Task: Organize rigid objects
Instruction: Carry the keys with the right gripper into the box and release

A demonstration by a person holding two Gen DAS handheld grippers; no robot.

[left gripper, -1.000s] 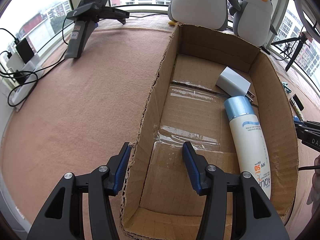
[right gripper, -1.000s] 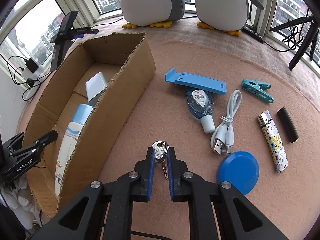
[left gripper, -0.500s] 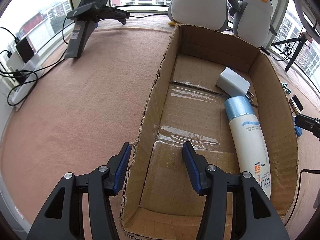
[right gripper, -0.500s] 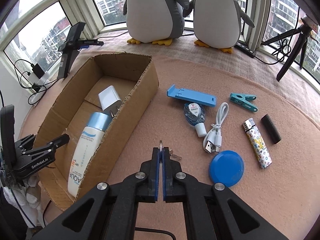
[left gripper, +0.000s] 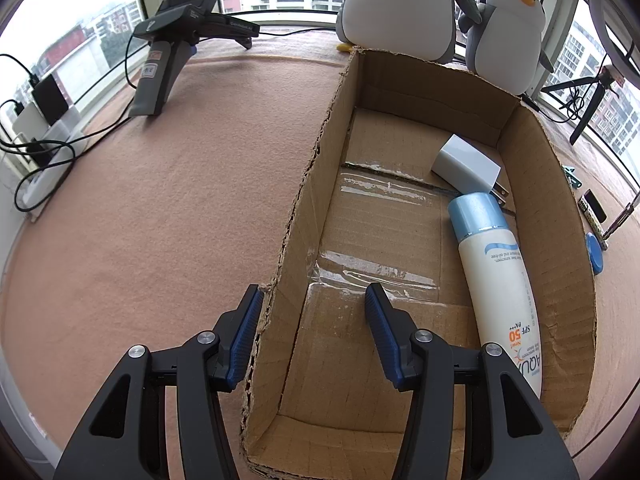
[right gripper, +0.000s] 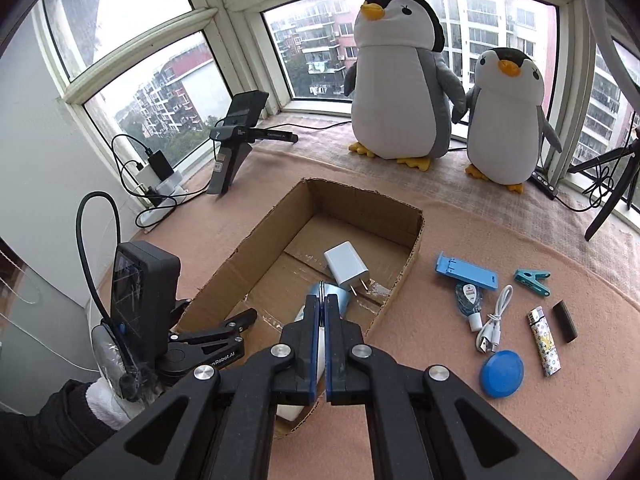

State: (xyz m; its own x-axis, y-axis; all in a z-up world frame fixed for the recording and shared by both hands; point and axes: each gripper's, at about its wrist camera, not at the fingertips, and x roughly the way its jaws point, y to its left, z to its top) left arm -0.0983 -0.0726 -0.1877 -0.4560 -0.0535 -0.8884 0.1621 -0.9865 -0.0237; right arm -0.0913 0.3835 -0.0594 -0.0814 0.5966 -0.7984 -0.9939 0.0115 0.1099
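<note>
The left tongs (left gripper: pixel 312 300) are wide open and straddle the left wall of the cardboard box (left gripper: pixel 304 208): one blue pad is outside the wall, the other is inside, above the box floor. They hold nothing. Ahead and to the right of them, inside the box, a white sunscreen bottle (left gripper: pixel 500 280) with a light blue cap lies along the right wall. The white charger plug (left gripper: pixel 466 164) lies just beyond the cap, with its prongs near the cap.

The right tongs (right gripper: pixel 322 312) are closed to a narrow slit and are above the near part of the box. A thin metal edge (right gripper: pixel 321 292) shows between the blue pads; it is probably a key ring, but the view is too poor to be sure. Directly behind the tips one sees the bottle cap and the plug in the box.

To the right of the right tongs, on the pink worktop (right gripper: pixel 440 432), several things lie outside the box: a blue phone stand (right gripper: pixel 466 278), a correction tape dispenser (right gripper: pixel 468 300), a white USB cable (right gripper: pixel 494 320), a round blue lid (right gripper: pixel 502 374), a patterned lighter (right gripper: pixel 544 340), a small black stick (right gripper: pixel 564 320) and a teal clip (right gripper: pixel 532 280).

To the left of the right tongs, a hand in a white glove (right gripper: pixel 106 400) with a dark sleeve holds the left device. Far ahead, two plush penguins (right gripper: pixel 400 80) stand at the window.
</note>
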